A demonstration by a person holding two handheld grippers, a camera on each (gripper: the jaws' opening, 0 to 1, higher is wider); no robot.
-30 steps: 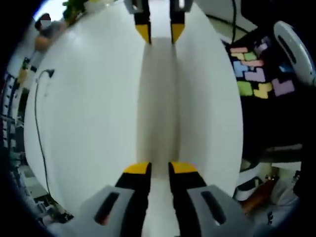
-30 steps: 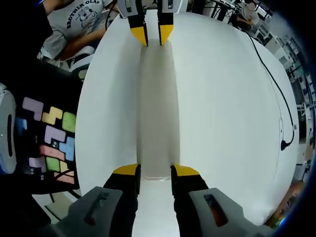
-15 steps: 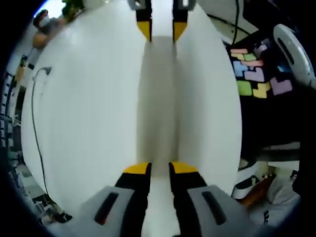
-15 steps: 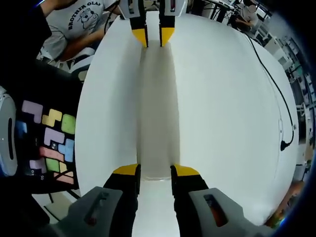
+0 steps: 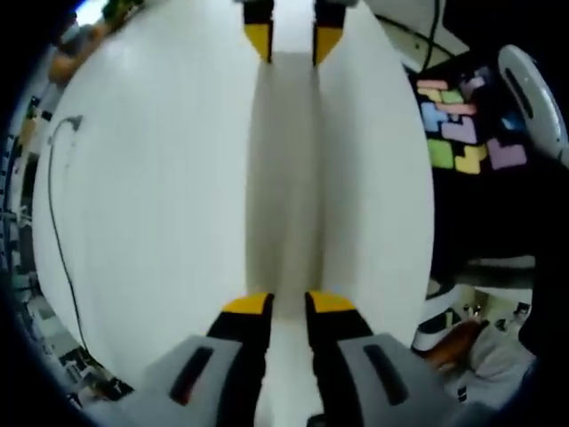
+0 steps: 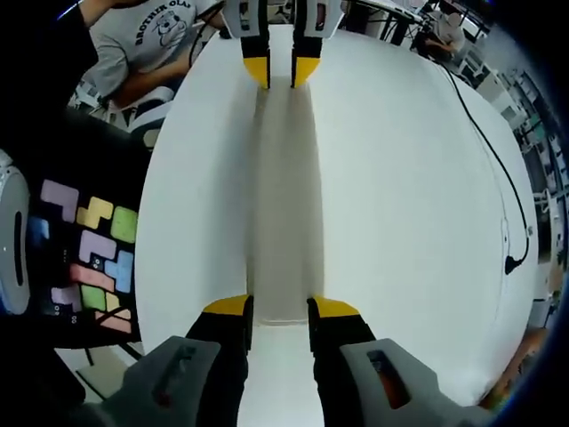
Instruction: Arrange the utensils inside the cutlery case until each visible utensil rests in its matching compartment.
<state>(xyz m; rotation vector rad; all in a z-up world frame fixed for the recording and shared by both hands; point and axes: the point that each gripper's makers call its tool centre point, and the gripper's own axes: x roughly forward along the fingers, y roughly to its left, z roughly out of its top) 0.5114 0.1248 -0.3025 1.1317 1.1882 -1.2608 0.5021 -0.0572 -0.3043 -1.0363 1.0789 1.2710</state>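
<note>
A long, narrow white plastic cutlery case [image 5: 286, 169] spans between both grippers over the white table [image 5: 151, 178] — left gripper [image 5: 287, 304] and right gripper [image 6: 280, 308] each clamp one end, jaws narrow.

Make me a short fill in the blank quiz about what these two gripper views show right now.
The tips of the left tongs and the right tongs are coloured ___.
The long case gripped at its ends by both tongs is ___.
The thin cable lying on the white table is ___.
Missing words: yellow; white; black.
</note>
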